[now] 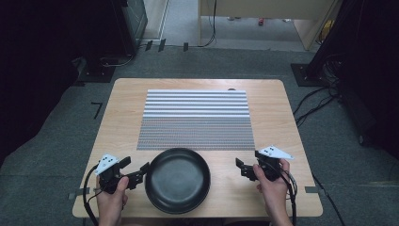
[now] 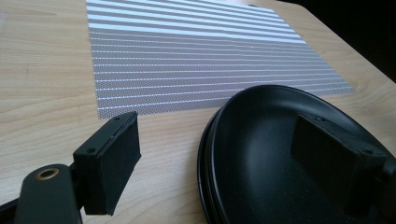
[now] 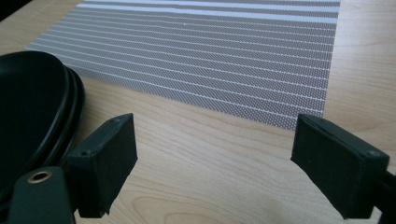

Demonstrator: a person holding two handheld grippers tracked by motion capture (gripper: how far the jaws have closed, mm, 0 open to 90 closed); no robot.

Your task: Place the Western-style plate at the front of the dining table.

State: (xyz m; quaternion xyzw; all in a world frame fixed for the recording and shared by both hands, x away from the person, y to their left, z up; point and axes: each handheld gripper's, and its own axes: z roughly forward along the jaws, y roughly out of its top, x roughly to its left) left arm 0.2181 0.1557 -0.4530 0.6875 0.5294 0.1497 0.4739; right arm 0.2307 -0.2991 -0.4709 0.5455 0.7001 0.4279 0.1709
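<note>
Black plates (image 1: 177, 180) stacked at table's (image 1: 122, 101) six o'clock; left gripper (image 1: 136, 172) agape astride the nine o'clock rim, right gripper (image 1: 245, 168) agape, empty; best closing squarely on the rim before lifting.

— Where are the hands?
— Both low at the near edge: left gripper (image 1: 139, 172) at the left, right gripper (image 1: 241, 167) at the right.
— Jaws?
— Spread wide on both, pointing inward.

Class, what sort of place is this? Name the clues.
Probably a lab or recording room, not a kitchen: dark curtains, loose cables on grey carpet, and a small wooden table with only a placemat and black plates.
</note>
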